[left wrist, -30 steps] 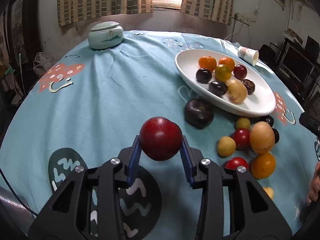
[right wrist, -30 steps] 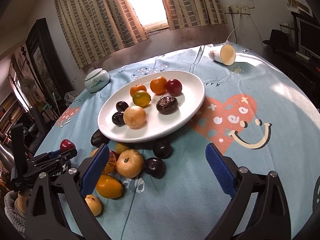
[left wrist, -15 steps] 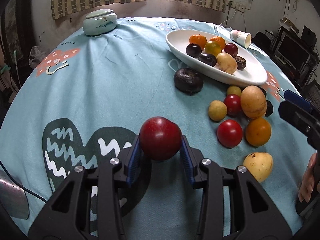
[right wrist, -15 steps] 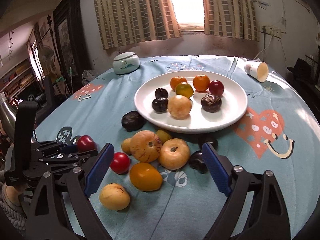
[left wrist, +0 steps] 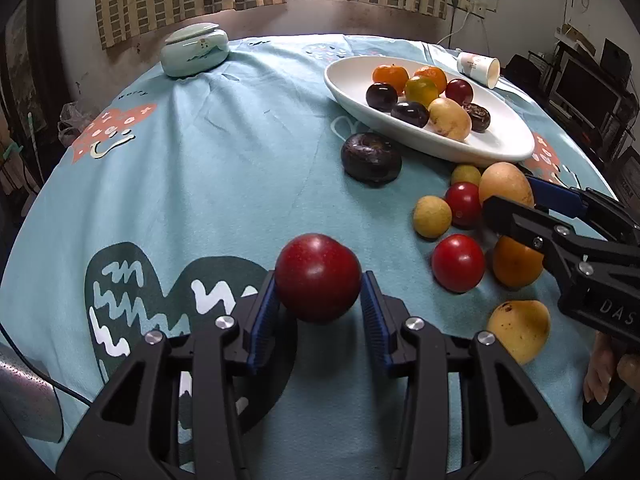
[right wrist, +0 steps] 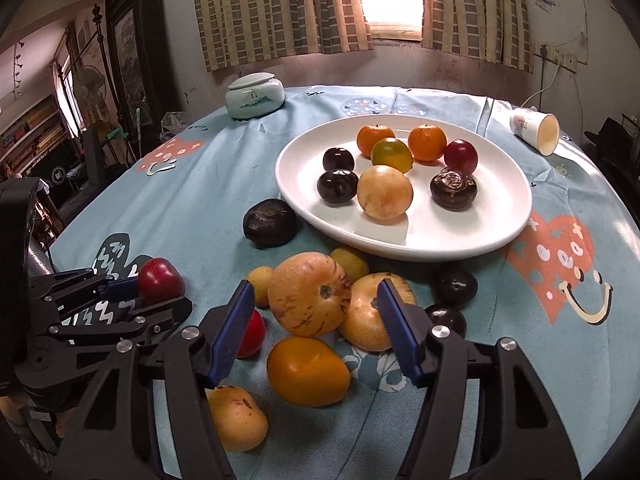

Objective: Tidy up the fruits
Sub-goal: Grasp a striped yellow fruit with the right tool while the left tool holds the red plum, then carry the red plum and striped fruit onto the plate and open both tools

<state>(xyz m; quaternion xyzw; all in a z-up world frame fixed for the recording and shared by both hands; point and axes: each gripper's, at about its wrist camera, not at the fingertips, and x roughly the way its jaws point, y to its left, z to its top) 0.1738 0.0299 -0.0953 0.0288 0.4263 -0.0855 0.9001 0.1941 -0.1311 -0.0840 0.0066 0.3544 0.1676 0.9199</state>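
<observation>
My left gripper (left wrist: 318, 308) is shut on a dark red plum (left wrist: 318, 278), held just above the blue tablecloth; the right wrist view shows this left gripper (right wrist: 160, 292) and the plum (right wrist: 160, 282) at its left. My right gripper (right wrist: 316, 320) hangs over the loose fruit pile with its jaws closing. A striped pale-orange fruit (right wrist: 308, 294) sits between the pads, which are not touching it. In the left wrist view the right gripper (left wrist: 508, 196) reaches in from the right. A white plate (right wrist: 400, 248) (left wrist: 500, 148) beyond the pile holds several fruits.
Loose on the cloth are a dark purple fruit (right wrist: 270, 222), an orange fruit (right wrist: 308, 372), a yellow fruit (right wrist: 236, 418) and red tomatoes (left wrist: 458, 262). A lidded ceramic jar (left wrist: 196, 50) stands far left; a paper cup (right wrist: 536, 130) lies on its side far right.
The right gripper has swung left over the loose fruit and its jaws have narrowed around the striped fruit. The left gripper still holds the plum in nearly the same spot.
</observation>
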